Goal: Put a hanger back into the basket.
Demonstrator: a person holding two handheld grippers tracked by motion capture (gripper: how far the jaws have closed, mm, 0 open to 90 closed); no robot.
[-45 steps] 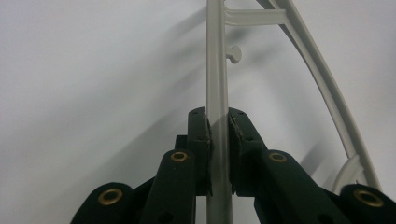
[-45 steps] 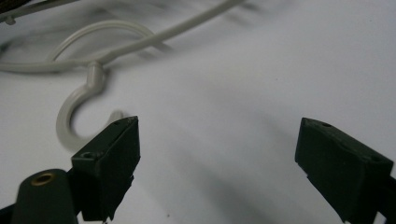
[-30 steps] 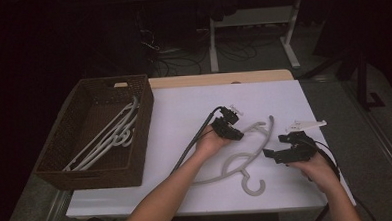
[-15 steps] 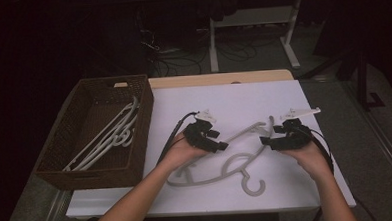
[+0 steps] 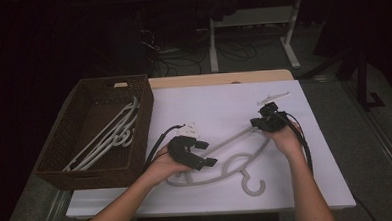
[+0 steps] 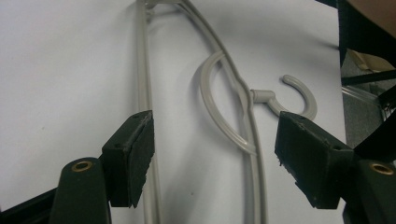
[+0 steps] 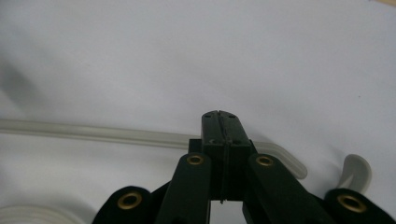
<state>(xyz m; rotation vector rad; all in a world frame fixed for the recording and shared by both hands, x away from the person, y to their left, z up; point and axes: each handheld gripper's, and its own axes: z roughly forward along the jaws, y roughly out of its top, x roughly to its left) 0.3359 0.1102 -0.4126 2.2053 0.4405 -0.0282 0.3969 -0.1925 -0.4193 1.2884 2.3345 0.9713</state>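
Overhead and jaw-level views of my two hand-held grippers at a grey plastic clothes hanger [image 5: 226, 159] lying flat on the white tabletop [image 5: 219, 104]. My left forearm enters from the lower left, and its hand wraps the left gripper [image 5: 202, 153] from below, with the jaws pointing right toward the hanger's near shoulder. Those jaws have just been opening and now stand wide apart; in the left gripper view [image 6: 212, 158] the hanger's straight bar, its curved neck loop and its hook [image 6: 299, 95] lie on the tabletop between and beyond the two pads, with neither pad pressing on them. My right forearm rises almost straight from the bottom edge, the wrist bent slightly inward, and holds the right gripper [image 5: 257, 123] over the hanger's far end, where the bar meets the outer arm. Its jaws have just been closing and are together; in the right gripper view [image 7: 219, 114] the pads meet face to face above the pale bar [image 7: 93, 130], and I cannot tell whether any plastic is pinched. A brown wicker basket [image 5: 61, 161] at the left edge holds more hangers [image 5: 110, 137], and a small white strip [image 5: 273, 98] lies beyond the right gripper.
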